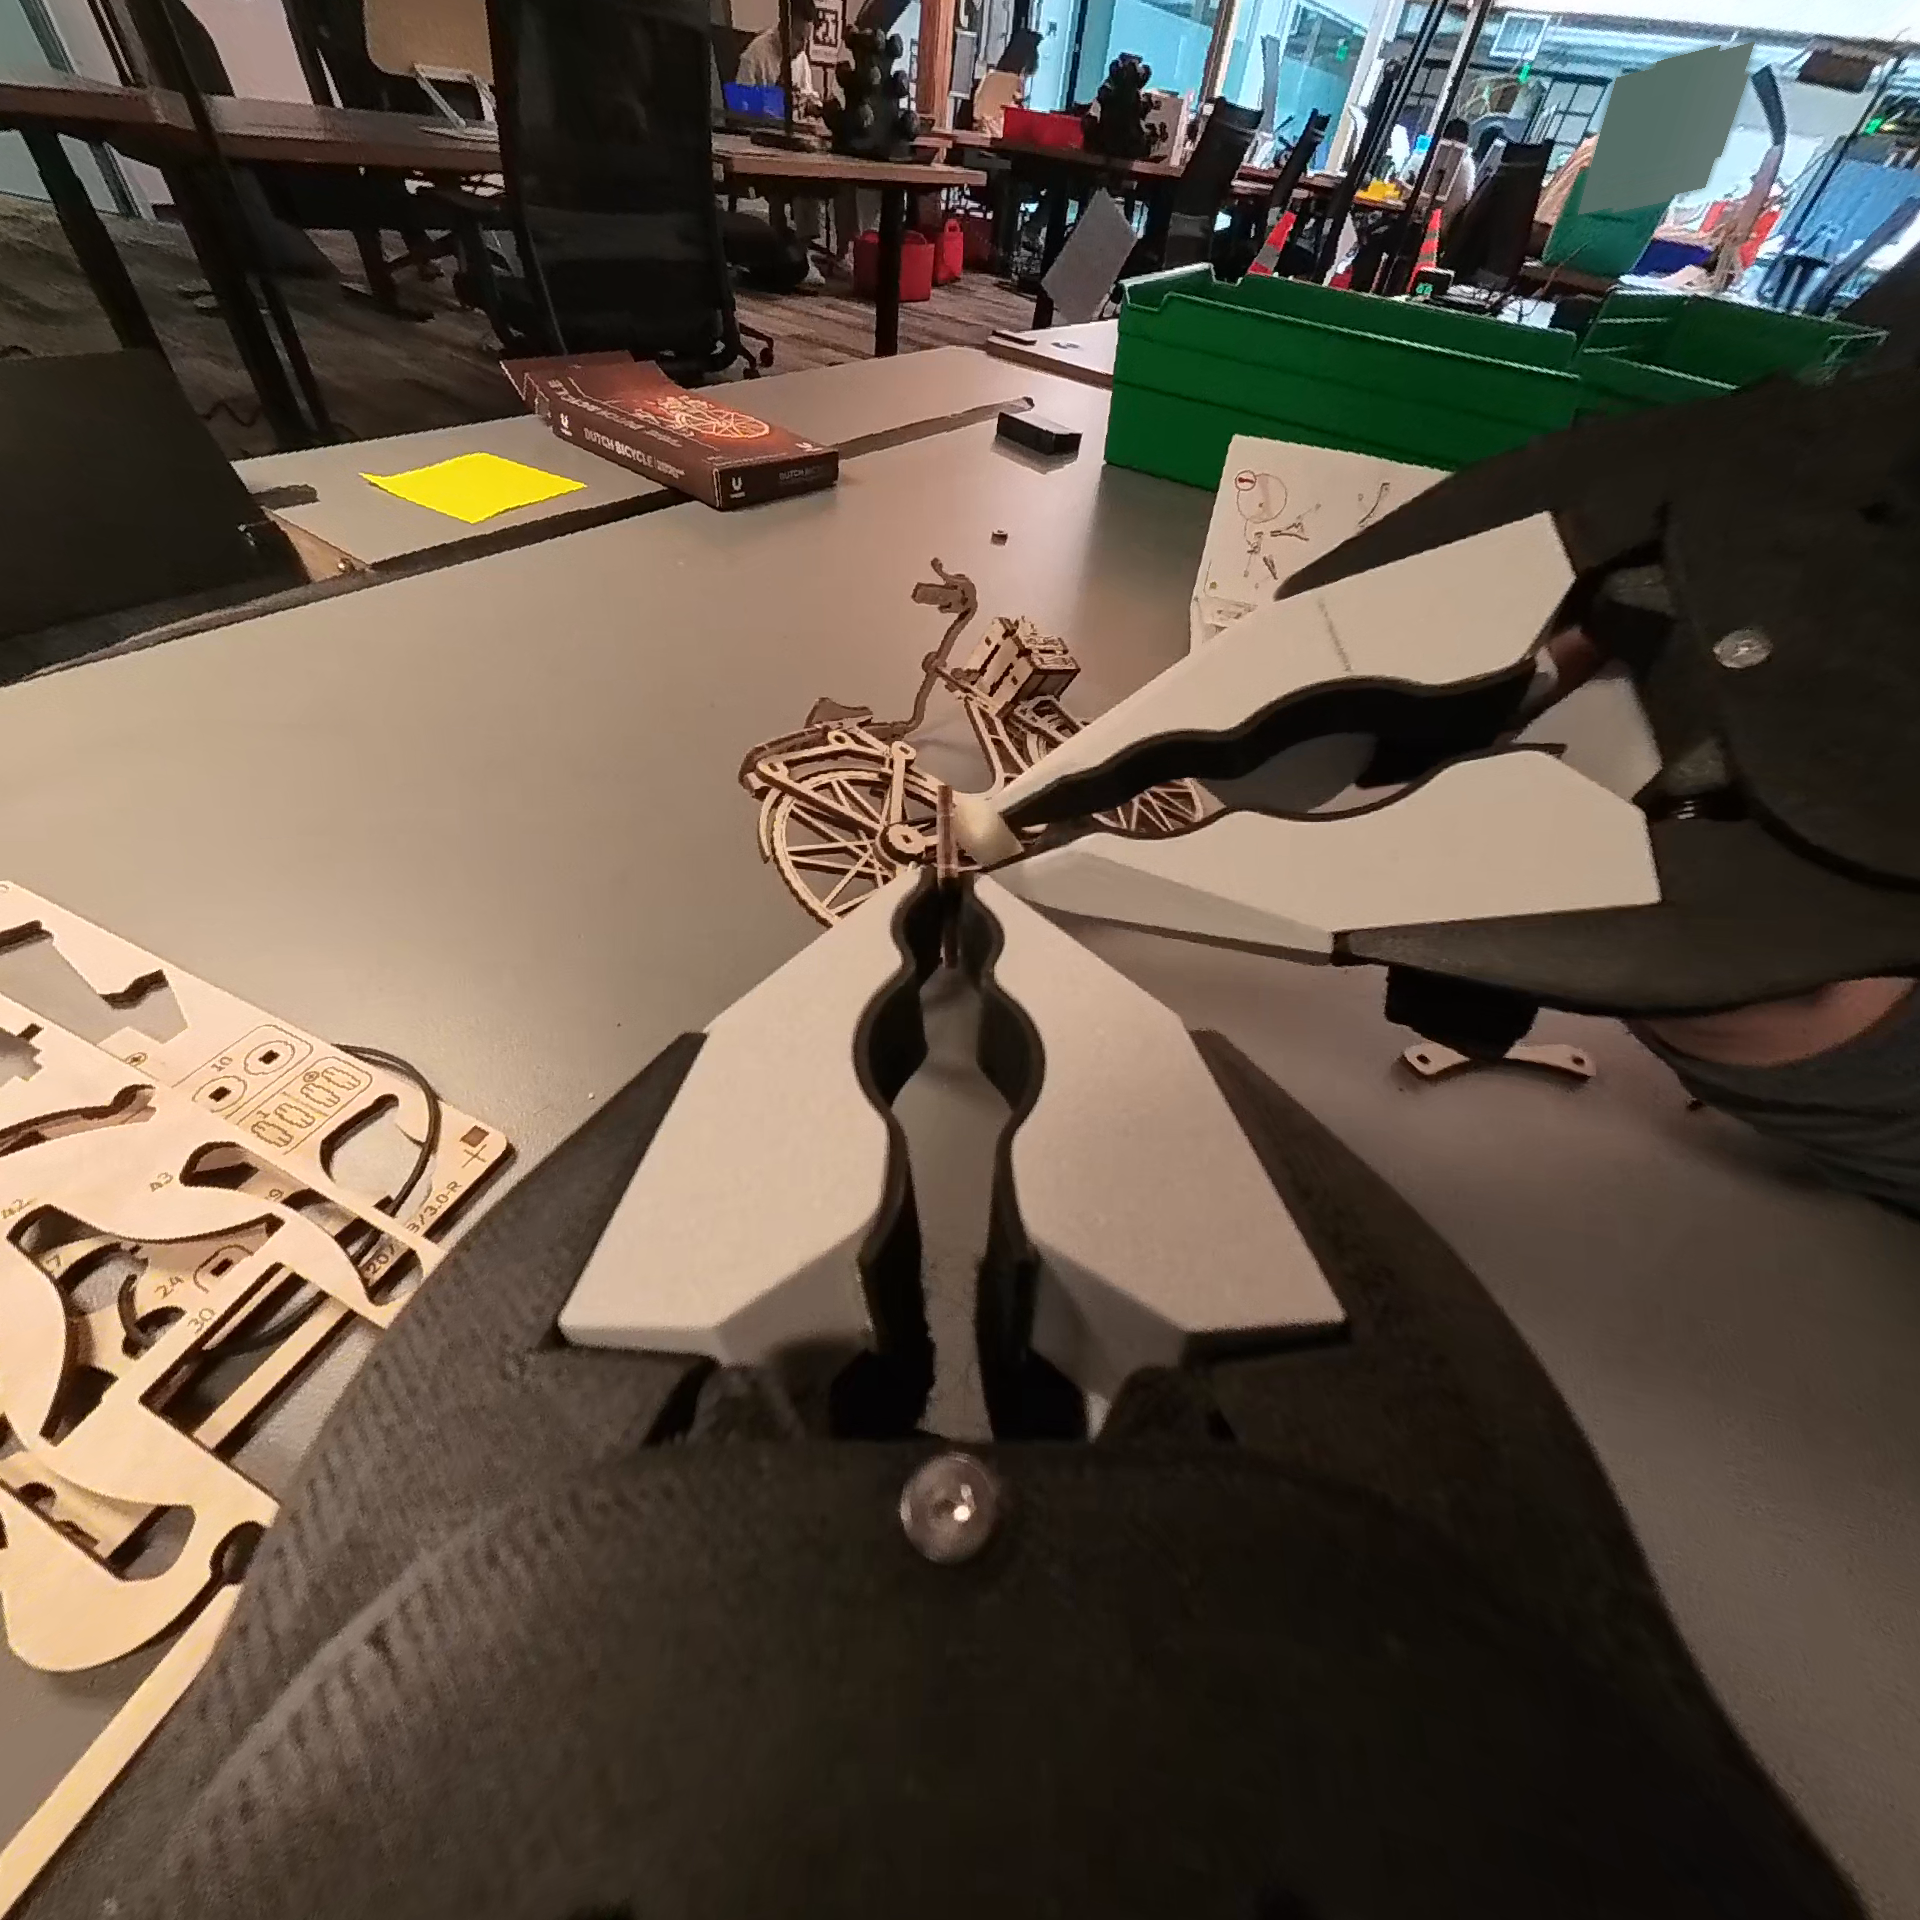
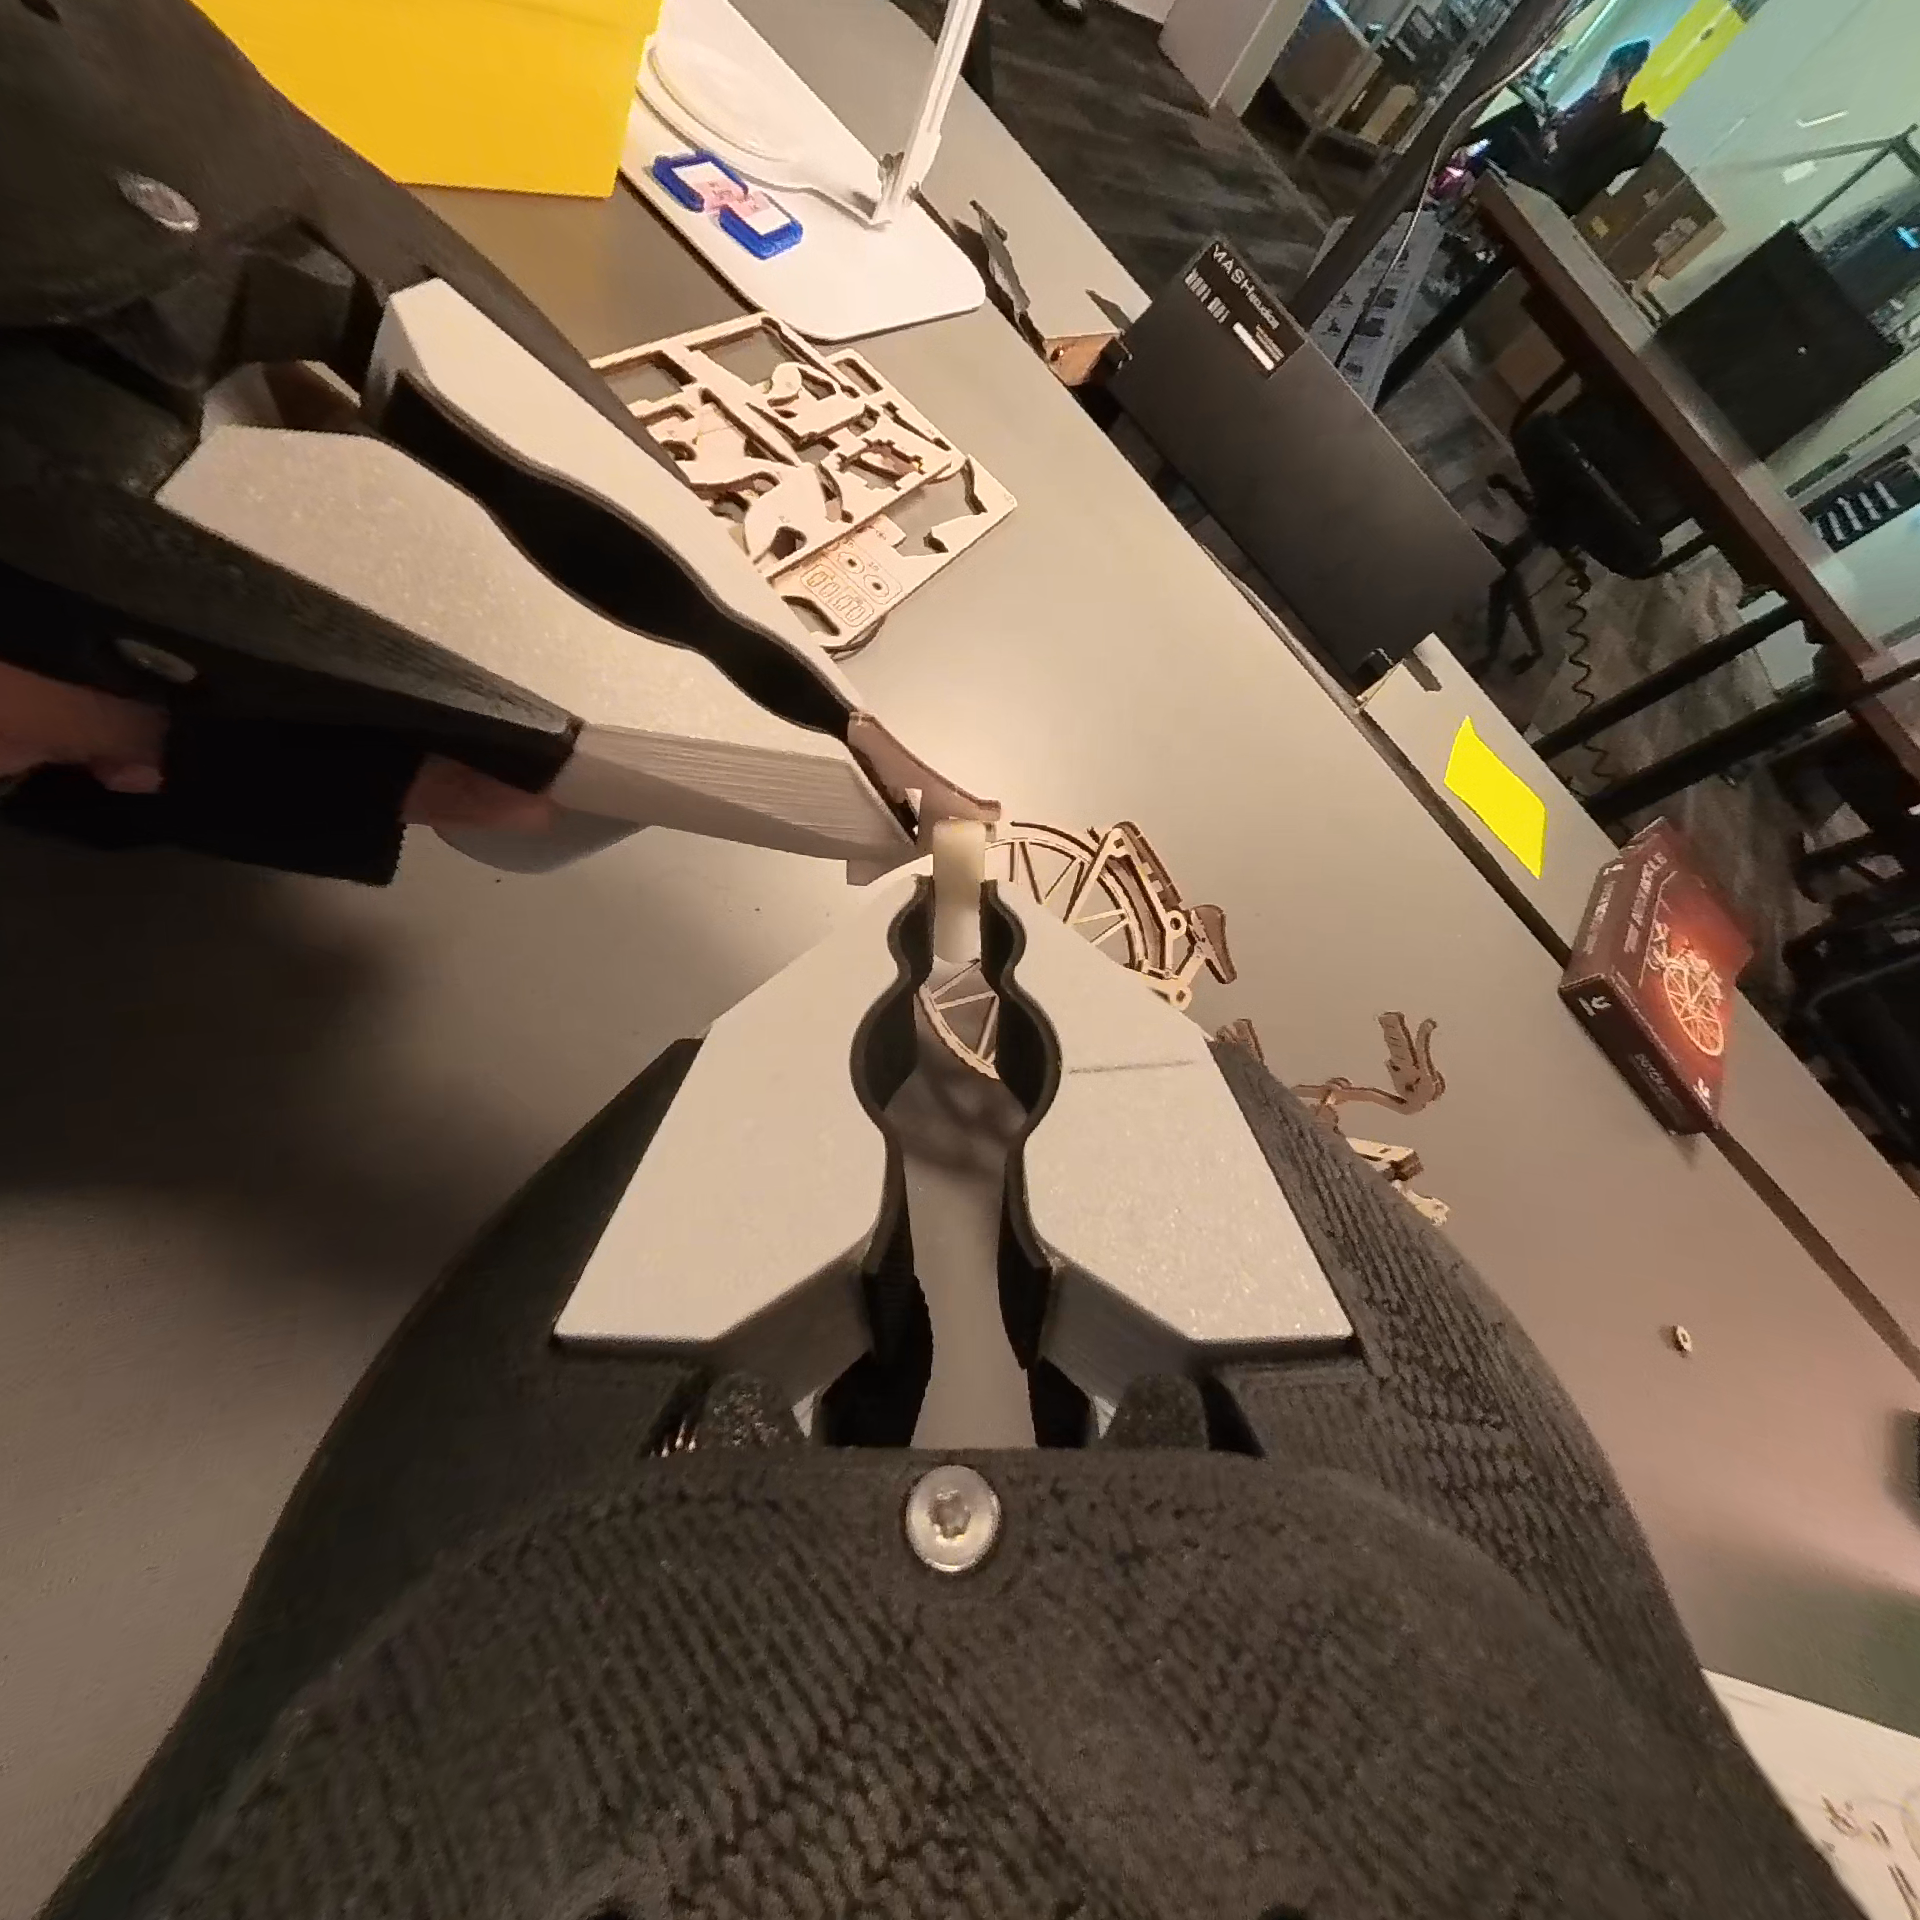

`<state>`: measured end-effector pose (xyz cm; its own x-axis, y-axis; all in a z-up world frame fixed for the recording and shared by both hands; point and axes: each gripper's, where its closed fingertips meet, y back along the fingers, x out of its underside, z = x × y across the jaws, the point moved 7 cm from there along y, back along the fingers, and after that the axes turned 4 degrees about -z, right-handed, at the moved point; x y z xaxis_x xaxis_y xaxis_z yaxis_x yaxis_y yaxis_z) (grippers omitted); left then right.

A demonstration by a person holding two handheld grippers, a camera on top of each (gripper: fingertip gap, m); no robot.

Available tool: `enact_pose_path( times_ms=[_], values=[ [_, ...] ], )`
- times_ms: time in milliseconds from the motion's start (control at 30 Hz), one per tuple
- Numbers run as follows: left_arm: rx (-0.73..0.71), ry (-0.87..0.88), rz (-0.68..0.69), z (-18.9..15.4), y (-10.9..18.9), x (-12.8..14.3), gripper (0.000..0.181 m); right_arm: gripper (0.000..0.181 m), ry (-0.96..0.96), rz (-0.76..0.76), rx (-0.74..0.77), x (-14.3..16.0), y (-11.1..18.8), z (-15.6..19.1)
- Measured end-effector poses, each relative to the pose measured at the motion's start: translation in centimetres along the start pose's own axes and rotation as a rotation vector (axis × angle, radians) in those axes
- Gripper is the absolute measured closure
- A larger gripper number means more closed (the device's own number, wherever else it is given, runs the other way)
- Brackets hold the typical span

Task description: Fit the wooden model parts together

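Note:
My left gripper (image 1: 948, 896) is shut on a small thin wooden part (image 1: 945, 831), seen edge-on. My right gripper (image 1: 1006, 837) comes in from the right, shut on a small white peg (image 1: 982, 831) whose tip touches that part. In the right wrist view, the right gripper (image 2: 954, 885) holds the white peg (image 2: 954, 914) and the left gripper (image 2: 900, 802) holds the flat brown wooden part (image 2: 920, 774) against its tip. The wooden bicycle model (image 1: 883, 774) lies on its side on the grey table just behind both grippers, and also shows in the right wrist view (image 2: 1117, 894).
Punched-out wooden part sheets (image 1: 156, 1247) lie at the left. A brown kit box (image 1: 675, 426), a yellow note (image 1: 473, 486), green bins (image 1: 1351, 384) and an instruction sheet (image 1: 1278, 520) sit farther back. A loose wooden piece (image 1: 1496, 1060) lies under the right gripper. The grippers are tip to tip, or close to it.

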<state>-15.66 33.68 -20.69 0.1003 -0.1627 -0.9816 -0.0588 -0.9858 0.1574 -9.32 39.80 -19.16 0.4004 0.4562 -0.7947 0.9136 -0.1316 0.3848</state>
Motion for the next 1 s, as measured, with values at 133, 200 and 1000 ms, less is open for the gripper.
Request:
enact_pose_path(
  times_ms=[133, 200, 1000],
  values=[
    [-0.001, -0.007, 0.002, 0.0, 0.0, 0.0, 0.18, 0.174, -0.004, 0.007, 0.009, 0.1, 0.0, -0.1],
    [0.0, -0.003, 0.0, 0.0, 0.0, 0.0, 0.18, 0.174, -0.001, 0.006, 0.001, 0.0, 0.0, 0.1],
    [-0.167, -1.704, -0.046, -3.6, 0.9, 1.1, 0.18, 0.174, 0.761, 0.019, 0.066, 2.0, 4.3, -1.5]
  ],
)
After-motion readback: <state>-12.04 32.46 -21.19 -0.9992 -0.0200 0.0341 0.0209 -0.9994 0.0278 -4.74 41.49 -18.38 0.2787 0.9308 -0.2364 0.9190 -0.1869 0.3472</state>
